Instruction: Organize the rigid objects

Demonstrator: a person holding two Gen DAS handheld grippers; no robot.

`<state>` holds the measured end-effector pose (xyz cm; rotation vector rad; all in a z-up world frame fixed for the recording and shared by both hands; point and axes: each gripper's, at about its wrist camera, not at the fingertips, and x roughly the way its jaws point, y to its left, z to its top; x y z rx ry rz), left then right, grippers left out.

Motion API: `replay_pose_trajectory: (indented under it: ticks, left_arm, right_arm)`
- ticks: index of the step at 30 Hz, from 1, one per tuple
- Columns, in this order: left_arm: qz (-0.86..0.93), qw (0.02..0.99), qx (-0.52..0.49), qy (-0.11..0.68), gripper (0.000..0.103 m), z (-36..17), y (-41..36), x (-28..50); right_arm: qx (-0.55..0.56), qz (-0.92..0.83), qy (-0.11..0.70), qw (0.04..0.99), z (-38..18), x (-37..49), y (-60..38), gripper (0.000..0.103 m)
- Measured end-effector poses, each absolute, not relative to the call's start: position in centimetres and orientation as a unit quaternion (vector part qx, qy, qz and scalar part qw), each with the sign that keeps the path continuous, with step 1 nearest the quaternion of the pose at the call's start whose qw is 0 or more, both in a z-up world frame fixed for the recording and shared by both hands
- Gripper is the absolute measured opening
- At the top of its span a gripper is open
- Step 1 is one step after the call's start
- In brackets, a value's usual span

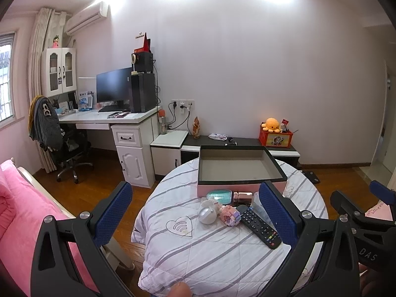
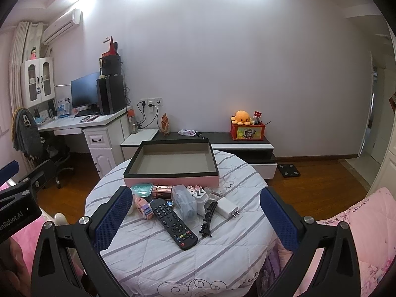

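nothing was sorted yet — the box [image 2: 170,159] sat empty at the far side of the round table [image 2: 222,247], and every item lay in a cluster in front of its pink wall. i had both grippers spread wide and holding nothing: the left gripper [image 1: 195,216] and the right gripper [image 2: 195,219] hung above the near edge. the remote [image 2: 173,222] lay nearest, ahead of the right one, with the hair clip [image 2: 208,219] and white charger [image 2: 226,209] just beside it — all left to move.
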<state>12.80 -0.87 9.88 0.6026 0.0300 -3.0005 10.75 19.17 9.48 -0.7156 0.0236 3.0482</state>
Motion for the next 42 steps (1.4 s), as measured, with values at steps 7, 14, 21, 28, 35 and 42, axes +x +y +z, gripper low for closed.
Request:
replay_pose_trajectory:
  ticks: [7, 14, 21, 28, 35, 42]
  left_arm:
    - [-0.978, 0.039, 0.204, 0.011, 0.103, 9.6, -1.0, 12.2]
    - [-0.978, 0.040, 0.205, 0.010, 0.103, 9.6, -1.2, 12.0]
    - [-0.978, 0.038, 0.207, 0.012, 0.103, 9.4, -1.3, 12.1]
    - [-0.976, 0.038, 0.216, 0.012, 0.103, 8.9, -1.4, 11.6]
    - [-0.972, 0.039, 0.232, 0.011, 0.103, 7.8, -1.1, 10.0]
    - [-0.965, 0.036, 0.261, 0.010, 0.103, 5.8, -1.3, 7.5]
  right_arm:
    - [-0.236, 0.972, 0.006, 0.005, 9.2, 10.1, 19.1, 0.103]
    - [-0.237, 0.972, 0.004, 0.003, 9.1, 9.8, 18.8, 0.103]
    - [-0.239, 0.971, 0.004, 0.004, 8.9, 9.7, 18.9, 0.103]
    - [-0.251, 0.968, 0.006, 0.001, 8.3, 9.1, 18.8, 0.103]
    - [-0.268, 0.963, 0.005, -0.005, 7.2, 7.7, 18.7, 0.103]
    - [-0.302, 0.953, -0.002, -0.010, 4.6, 4.6, 19.2, 0.103]
